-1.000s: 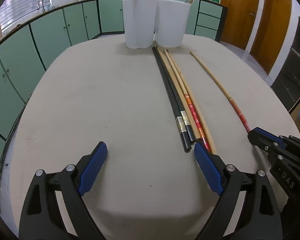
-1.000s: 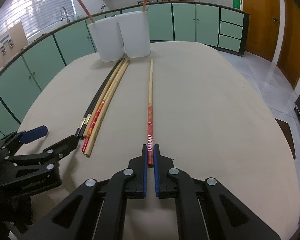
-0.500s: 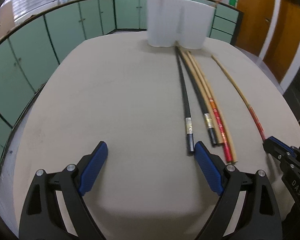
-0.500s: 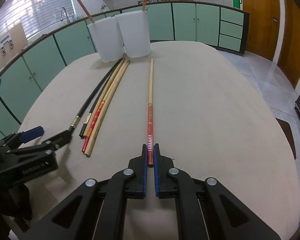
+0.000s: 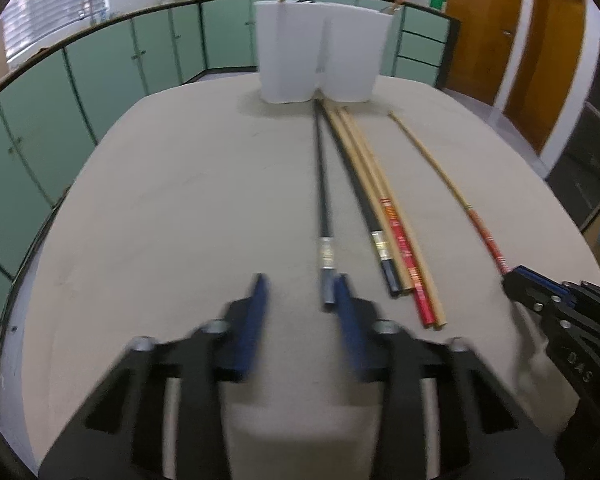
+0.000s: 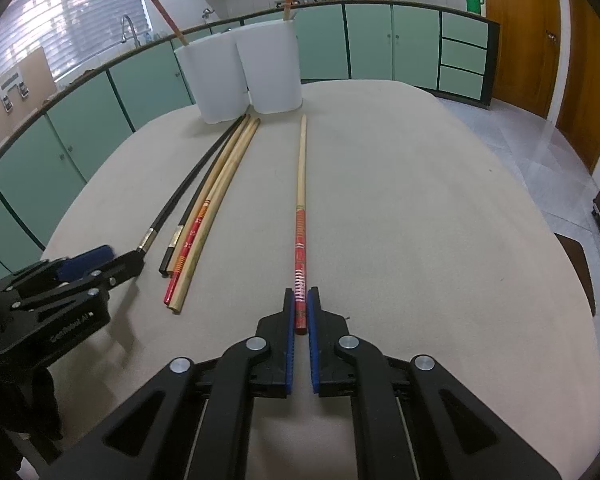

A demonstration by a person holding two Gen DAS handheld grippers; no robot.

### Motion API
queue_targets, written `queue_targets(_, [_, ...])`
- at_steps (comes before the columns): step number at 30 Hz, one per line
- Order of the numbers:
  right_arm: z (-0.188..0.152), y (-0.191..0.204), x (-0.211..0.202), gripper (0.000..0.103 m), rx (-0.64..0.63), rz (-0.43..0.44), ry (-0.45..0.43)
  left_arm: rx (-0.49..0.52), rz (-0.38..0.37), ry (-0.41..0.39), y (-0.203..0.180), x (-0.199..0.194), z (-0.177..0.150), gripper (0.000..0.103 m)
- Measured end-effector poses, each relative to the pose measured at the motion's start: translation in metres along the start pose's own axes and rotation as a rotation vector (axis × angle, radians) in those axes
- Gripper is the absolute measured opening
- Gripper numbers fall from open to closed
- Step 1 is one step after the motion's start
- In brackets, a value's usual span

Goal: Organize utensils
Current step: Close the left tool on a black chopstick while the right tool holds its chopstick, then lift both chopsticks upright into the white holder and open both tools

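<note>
**Left tongs closing on a black chopstick**

A second ago the left tongs [image 5: 300, 304] gaped wide over bare worktop [image 5: 160, 220]; now they are closing around the near end of a black chopstick [image 5: 323, 200], split away from the bundle [image 5: 384, 216] that runs up to the white cups [image 5: 320, 52]. One pad touches it; the other is still apart. The right tongs [image 6: 300, 312] stay clamped on the red-ended chopstick [image 6: 300, 216], right of the bundle.

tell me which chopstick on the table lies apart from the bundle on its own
The wooden chopstick with the red patterned end, lying alone to the right of the bundle; its red end sits between the pads of the right hand-held gripper.
</note>
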State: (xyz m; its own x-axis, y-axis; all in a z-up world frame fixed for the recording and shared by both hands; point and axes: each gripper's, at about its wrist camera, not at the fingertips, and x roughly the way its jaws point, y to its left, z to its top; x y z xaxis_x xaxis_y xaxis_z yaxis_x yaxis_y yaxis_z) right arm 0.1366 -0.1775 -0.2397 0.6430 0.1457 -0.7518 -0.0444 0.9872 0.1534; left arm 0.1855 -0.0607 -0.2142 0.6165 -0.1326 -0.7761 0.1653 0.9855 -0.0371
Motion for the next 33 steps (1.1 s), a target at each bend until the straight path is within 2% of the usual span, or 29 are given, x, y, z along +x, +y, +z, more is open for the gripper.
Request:
queue_targets(1, [0.000,0.001,0.000,0.007,-0.001,-0.002,0.000,0.004,-0.016,0.001,-0.001,0.001,0.000,0.008])
queue_targets(2, [0.000,0.001,0.000,0.006,-0.003,-0.003,-0.001,0.011,-0.030,0.003,-0.003,0.002,0.001,0.006])
queue_targets(9, [0.000,-0.002,-0.002,0.006,0.009,0.012,-0.005,0.014,-0.038,-0.012,-0.004,0.000,0.001,0.006])
queue_targets(18, [0.012,-0.001,-0.028,0.006,-0.027,0.005,-0.064,0.012,-0.040,-0.122,0.005,-0.045,0.015,0.006])
queue_targets(25, [0.042,-0.003,-0.067,0.006,-0.036,0.018,-0.153,0.000,-0.046,-0.236,0.010,-0.089,0.044,0.006])
queue_targets(33, [0.097,0.000,-0.103,0.006,-0.078,0.045,-0.235,0.001,-0.074,-0.321,0.014,-0.113,0.088,0.006])
